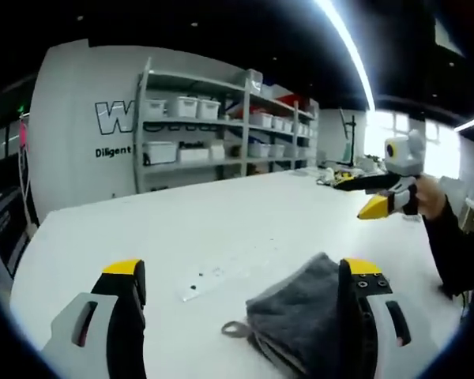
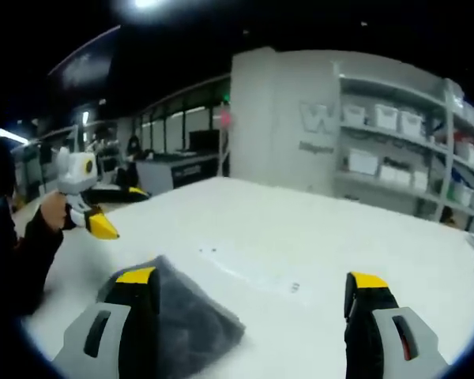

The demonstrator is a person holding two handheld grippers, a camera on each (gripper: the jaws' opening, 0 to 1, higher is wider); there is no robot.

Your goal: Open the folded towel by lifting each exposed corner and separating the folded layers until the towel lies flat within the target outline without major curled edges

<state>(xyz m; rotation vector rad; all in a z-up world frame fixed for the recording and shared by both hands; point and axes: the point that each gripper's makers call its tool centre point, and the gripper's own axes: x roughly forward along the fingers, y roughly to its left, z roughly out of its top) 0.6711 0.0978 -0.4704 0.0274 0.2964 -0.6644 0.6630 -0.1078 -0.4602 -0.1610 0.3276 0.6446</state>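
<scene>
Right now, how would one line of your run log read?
towel: folded, grey, on white table | left gripper: open, above towel | right gripper: open, beside towel | no grasp

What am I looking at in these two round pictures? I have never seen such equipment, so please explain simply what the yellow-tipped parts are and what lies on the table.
No robot is here. A person holds one hand tool in each hand, and each tool carries a camera that looks forward along its own two fingers.

In the left gripper view, the left gripper stands open at the bottom. The other tool further back, on the right, is the right gripper, held by the person's hand.

The right gripper view is taken from that second tool, which is also open.

On the white table lies a grey folded towel, still folded. Neither tool holds anything. Behind stand shelves with white boxes.
</scene>
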